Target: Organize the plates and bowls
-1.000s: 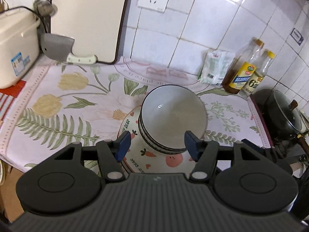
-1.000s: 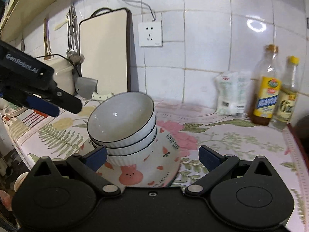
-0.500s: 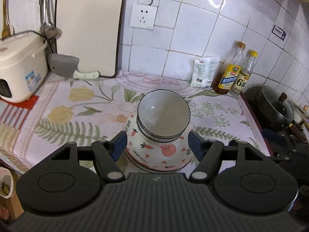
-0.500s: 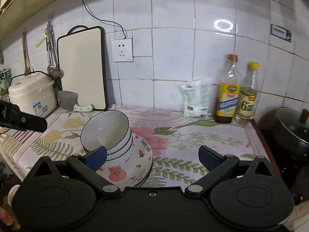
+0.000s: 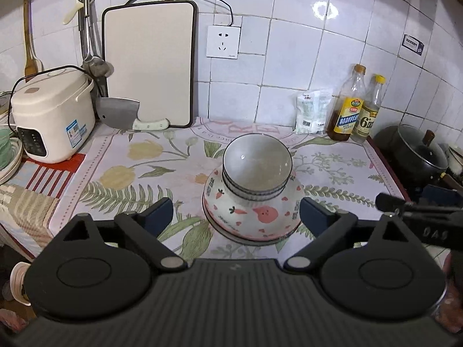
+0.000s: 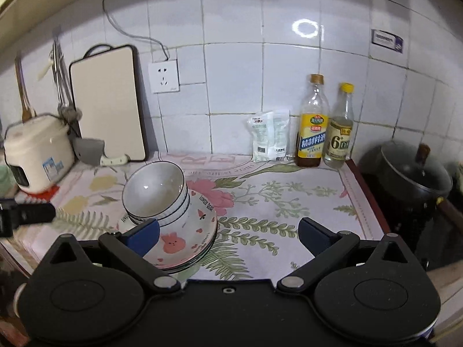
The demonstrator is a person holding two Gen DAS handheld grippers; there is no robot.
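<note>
A stack of white ribbed bowls (image 5: 256,170) (image 6: 154,193) sits in pink-printed plates (image 5: 246,217) (image 6: 185,240) on the floral mat (image 5: 130,170). My left gripper (image 5: 236,212) hovers back from and above the stack. Its jaws are opening wide, and the stack lies beyond the blue fingertips (image 5: 162,211), untouched. My right gripper (image 6: 228,235) is open too, holding nothing, with the stack ahead of its left finger (image 6: 144,235). Each gripper shows at the edge of the other's view: the right one (image 5: 419,211) and the left one (image 6: 26,214).
Against the tiled wall stand a rice cooker (image 5: 49,115), a cutting board (image 5: 147,66) with a cleaver (image 5: 121,112), a white packet (image 5: 312,112) and two bottles (image 5: 347,107). A black lidded pot (image 5: 416,150) sits at the right. More dishes (image 5: 5,156) are at the far left.
Both grippers have drawn back and upward from the stack, which now looks smaller and farther away. The left jaws have spread wider. The stack has not moved.
</note>
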